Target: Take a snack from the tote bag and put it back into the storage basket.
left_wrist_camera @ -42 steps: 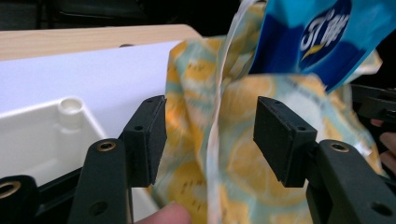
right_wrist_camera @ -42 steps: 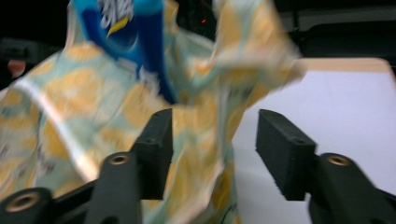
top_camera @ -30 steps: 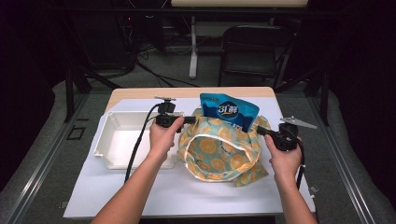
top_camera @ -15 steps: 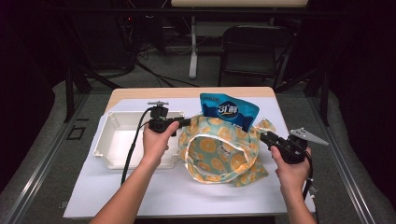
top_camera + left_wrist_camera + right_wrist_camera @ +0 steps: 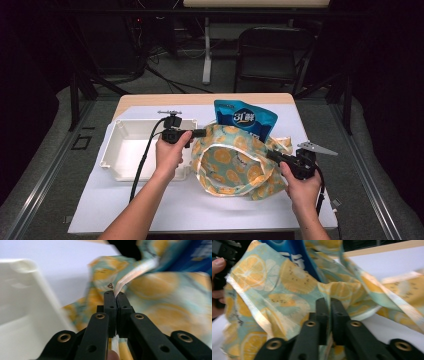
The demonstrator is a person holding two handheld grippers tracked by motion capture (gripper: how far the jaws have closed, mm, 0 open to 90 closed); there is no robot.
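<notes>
On the table (image 5: 150,215), the tray (image 5: 120,165) lies at centre left of the frame. Just right of it sits the cloth bag (image 5: 235,167), mouth open, with the pouch (image 5: 245,117) standing in its upper part. A chair (image 5: 272,55) stands behind the table.

Pretty dark room overall, the light mostly lands on the worktop (image 5: 150,210), which has a white sheet over a pale wood top. Behind it there's a black folding chair (image 5: 272,52) and a white stand leg (image 5: 206,50) on grey carpet (image 5: 165,82), with cables (image 5: 165,50) trailing across the floor.
</notes>
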